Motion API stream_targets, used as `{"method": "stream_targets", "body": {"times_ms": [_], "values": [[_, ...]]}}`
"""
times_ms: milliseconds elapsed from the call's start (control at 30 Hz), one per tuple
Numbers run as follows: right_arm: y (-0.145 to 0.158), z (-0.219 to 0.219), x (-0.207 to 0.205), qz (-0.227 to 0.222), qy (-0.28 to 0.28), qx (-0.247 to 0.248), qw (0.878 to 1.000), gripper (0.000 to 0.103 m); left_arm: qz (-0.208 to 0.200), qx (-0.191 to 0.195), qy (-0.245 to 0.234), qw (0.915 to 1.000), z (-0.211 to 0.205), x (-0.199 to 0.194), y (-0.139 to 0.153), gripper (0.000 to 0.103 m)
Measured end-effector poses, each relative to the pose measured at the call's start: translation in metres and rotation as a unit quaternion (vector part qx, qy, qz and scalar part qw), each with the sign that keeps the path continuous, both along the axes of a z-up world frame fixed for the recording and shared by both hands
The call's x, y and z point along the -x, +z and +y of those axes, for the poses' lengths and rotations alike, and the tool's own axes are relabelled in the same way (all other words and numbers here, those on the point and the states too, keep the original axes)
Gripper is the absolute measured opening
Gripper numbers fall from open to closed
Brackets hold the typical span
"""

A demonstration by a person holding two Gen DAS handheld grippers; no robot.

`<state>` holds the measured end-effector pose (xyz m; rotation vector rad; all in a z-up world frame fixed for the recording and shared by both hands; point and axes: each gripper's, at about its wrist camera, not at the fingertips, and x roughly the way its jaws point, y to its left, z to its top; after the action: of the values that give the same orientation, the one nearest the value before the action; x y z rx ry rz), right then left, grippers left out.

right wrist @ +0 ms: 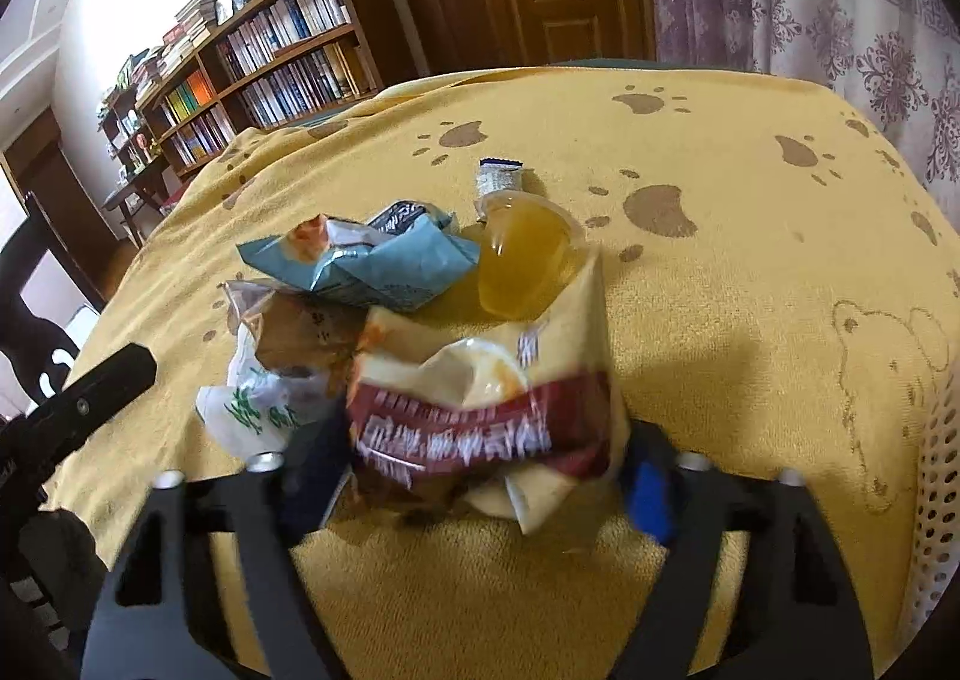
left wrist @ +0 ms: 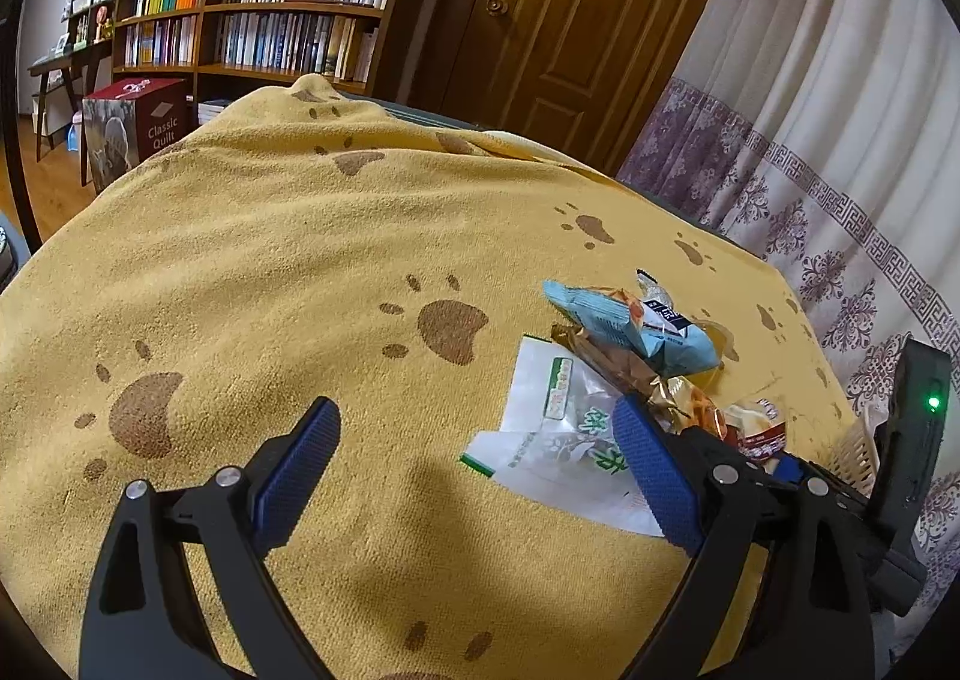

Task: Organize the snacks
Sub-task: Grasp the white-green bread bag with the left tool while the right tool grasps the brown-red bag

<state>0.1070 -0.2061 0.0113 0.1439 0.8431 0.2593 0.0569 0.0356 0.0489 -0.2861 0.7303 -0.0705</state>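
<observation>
A pile of snack packets lies on the yellow paw-print towel (left wrist: 300,272). In the left wrist view my left gripper (left wrist: 480,428) is open and empty, its right finger resting over a white-and-green packet (left wrist: 540,440); a light blue packet (left wrist: 630,326) and a brown packet (left wrist: 606,362) lie beyond. In the right wrist view my right gripper (right wrist: 480,476) is shut on a yellow-and-red snack bag (right wrist: 480,404), blurred by motion. Behind it lie the light blue packet (right wrist: 372,260), a clear cup of yellow jelly (right wrist: 522,254), the brown packet (right wrist: 294,332) and the white-and-green packet (right wrist: 258,410).
A white perforated basket (right wrist: 936,470) stands at the right edge of the towel; it also shows in the left wrist view (left wrist: 852,452). A curtain (left wrist: 840,140), a wooden door (left wrist: 570,8) and bookshelves (left wrist: 270,8) lie behind. A box marked Classic Quilt (left wrist: 138,128) stands at far left.
</observation>
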Motion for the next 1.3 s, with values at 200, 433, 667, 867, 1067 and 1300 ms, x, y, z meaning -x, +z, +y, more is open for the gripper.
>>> {"method": "stream_targets", "body": {"times_ms": [200, 433, 667, 867, 1067, 1300], "values": [[0.0, -0.011, 0.015, -0.004, -0.015, -0.011, 1.0, 0.07, 0.004, -0.004, 0.0, 1.0, -0.001, -0.002, -0.004, 0.092], [-0.002, -0.029, 0.046, -0.001, -0.051, -0.032, 0.998, 0.07, 0.004, -0.009, -0.009, 0.9999, -0.006, -0.002, -0.006, 0.092], [-0.004, -0.033, 0.07, -0.007, -0.062, -0.04, 0.997, 0.07, 0.011, -0.031, -0.033, 0.9989, -0.023, -0.005, -0.015, 0.092], [-0.005, -0.034, 0.07, -0.008, -0.061, -0.045, 0.997, 0.071, 0.027, -0.035, -0.067, 0.9968, -0.041, -0.015, -0.022, 0.092], [-0.005, -0.036, 0.071, -0.009, -0.06, -0.05, 0.997, 0.071, 0.04, -0.039, -0.097, 0.9937, -0.059, -0.032, -0.021, 0.092], [-0.005, -0.035, 0.072, -0.008, -0.06, -0.052, 0.997, 0.071, 0.039, -0.04, -0.094, 0.994, -0.061, -0.04, -0.018, 0.092]]}}
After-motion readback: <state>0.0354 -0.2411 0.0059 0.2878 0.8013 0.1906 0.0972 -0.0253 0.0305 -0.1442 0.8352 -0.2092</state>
